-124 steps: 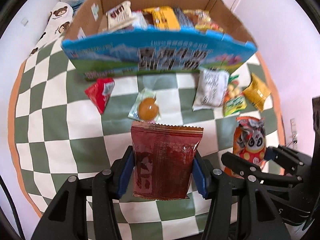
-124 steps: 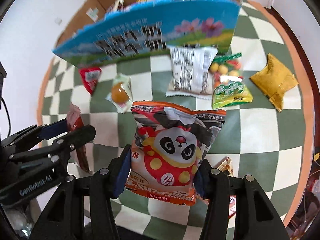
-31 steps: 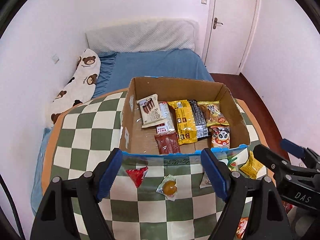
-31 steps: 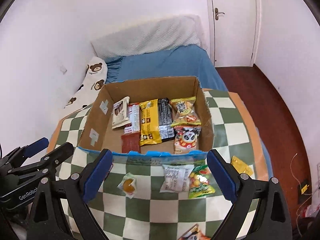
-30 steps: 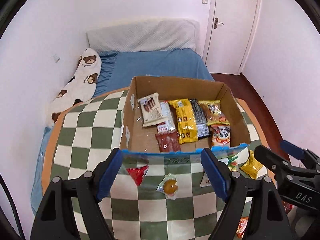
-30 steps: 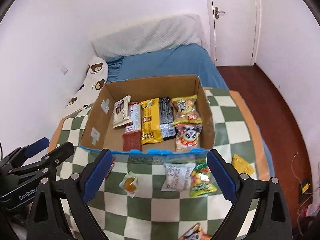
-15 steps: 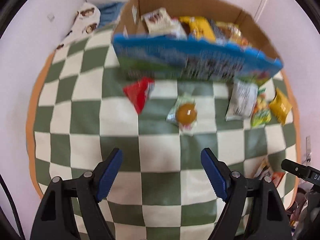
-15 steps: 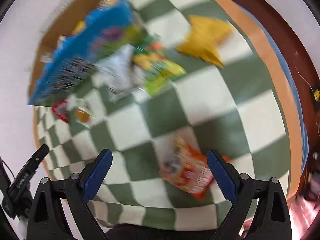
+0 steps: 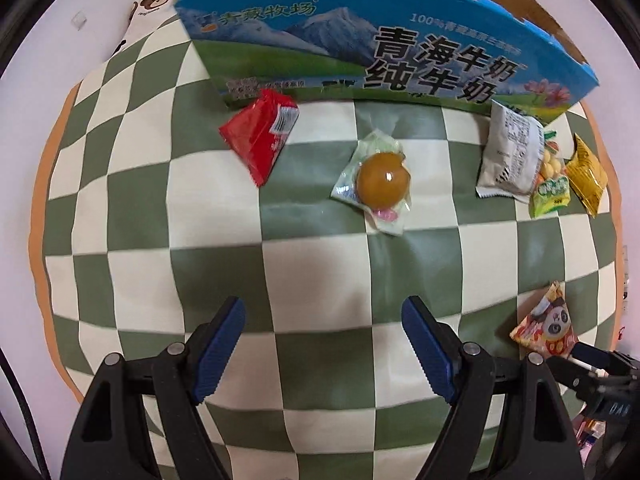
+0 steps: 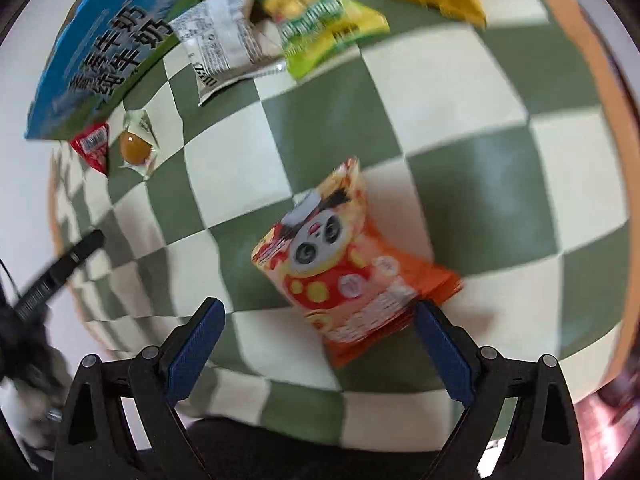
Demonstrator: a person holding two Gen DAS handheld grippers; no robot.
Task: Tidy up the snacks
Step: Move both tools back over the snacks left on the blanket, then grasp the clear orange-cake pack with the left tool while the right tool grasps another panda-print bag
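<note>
Both grippers hang wide open and empty over the checked table (image 9: 120,208). The left gripper (image 9: 322,350) is above bare cloth near the table's front edge. The right gripper (image 10: 316,344) is just short of the panda pack (image 10: 344,264), which lies flat near the right edge. The box (image 9: 360,48) stands at the back. Against its front wall lie 5 snacks: red pack (image 9: 260,138), egg pack (image 9: 380,180), white pack (image 9: 510,156), green pack (image 9: 550,190), yellow pack (image 9: 586,174).
</note>
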